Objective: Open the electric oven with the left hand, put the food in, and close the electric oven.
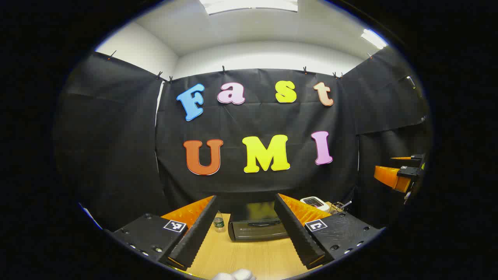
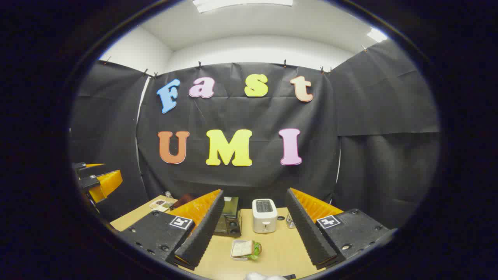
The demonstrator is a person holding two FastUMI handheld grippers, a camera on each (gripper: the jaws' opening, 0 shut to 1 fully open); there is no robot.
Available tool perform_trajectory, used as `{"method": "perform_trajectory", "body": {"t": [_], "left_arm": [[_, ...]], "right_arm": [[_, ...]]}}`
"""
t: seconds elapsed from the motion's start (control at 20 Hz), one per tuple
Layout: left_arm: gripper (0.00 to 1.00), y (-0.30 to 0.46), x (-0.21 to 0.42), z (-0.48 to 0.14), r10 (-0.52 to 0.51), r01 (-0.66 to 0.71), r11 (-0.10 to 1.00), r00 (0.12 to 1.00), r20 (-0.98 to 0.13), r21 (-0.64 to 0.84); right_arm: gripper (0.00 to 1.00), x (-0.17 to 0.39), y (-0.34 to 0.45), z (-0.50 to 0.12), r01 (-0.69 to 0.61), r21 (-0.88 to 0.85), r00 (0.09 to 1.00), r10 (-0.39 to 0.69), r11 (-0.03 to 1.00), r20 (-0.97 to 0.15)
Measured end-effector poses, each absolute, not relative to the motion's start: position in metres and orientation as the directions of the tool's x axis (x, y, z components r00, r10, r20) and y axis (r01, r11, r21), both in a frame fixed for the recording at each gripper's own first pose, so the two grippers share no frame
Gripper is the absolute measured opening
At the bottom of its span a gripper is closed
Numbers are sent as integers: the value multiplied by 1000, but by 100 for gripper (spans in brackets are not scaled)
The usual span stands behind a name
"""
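While both pairs of ridged fingers stand spread and hold nothing, the left gripper [image 1: 245, 229] and right gripper [image 2: 253, 229] hover above the smooth wooden tabletop [image 2: 280, 252]. Nearest the right gripper lies the food [image 2: 246, 249], a sandwich in a shallow white tray. Behind it stands a boxy white toaster [image 2: 264, 215]; left of the toaster sits the dark, glass-fronted electric oven [image 1: 256, 225], door closed.
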State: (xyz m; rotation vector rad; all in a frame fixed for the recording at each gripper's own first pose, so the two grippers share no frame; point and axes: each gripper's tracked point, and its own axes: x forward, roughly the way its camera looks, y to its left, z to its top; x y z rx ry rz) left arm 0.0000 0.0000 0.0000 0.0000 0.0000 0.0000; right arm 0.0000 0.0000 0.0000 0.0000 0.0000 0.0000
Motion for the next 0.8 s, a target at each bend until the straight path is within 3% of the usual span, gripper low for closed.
{"method": "perform_trajectory", "body": {"t": [0.05, 0.1, 0.15, 0.2, 0.25, 0.3, 0.35, 0.7, 0.75, 0.8], "left_arm": [[95, 0, 2, -1, 0, 0, 1000, 1000, -4, -1], [95, 1, 4, -2, 3, -3, 1000, 1000, -7, -2], [95, 1, 6, -4, 2, -2, 1000, 1000, -10, -4], [95, 0, 8, -4, 2, -2, 1000, 1000, -11, -5], [95, 0, 10, -4, 4, -4, 1000, 1000, -10, -5], [95, 1, 13, -5, 6, -6, 1000, 1000, -10, -3], [95, 0, 16, -8, 8, -8, 1000, 1000, -12, -5], [95, -5, 45, -31, 23, -23, 1000, 999, -39, 3], [95, -7, 51, -38, 21, -21, 1000, 999, -42, 0], [95, -12, 60, -43, 15, -15, 1000, 999, -42, -6]], "right_arm": [[100, 0, -1, -1, 4, -1, 1000, -4, 1000, 4], [91, 2, -1, 0, 4, -5, 1000, -4, 1000, 4], [91, 3, -2, 0, 5, -8, 1000, -5, 1000, 3], [100, 4, -1, 0, 3, -8, 1000, -3, 1000, 4], [100, 5, -2, -1, 4, -9, 1000, -4, 1000, 2], [91, 6, -3, -1, 1, -9, 1000, -1, 1000, 0], [100, 9, -3, -1, -1, -8, 1000, 1, 1000, -2], [100, 26, -6, -3, -28, -29, 1000, 28, 999, -3], [92, 28, -9, -3, -29, -28, 1000, 29, 999, -1], [100, 29, -11, -3, -30, -27, 1000, 30, 999, -2]]}}
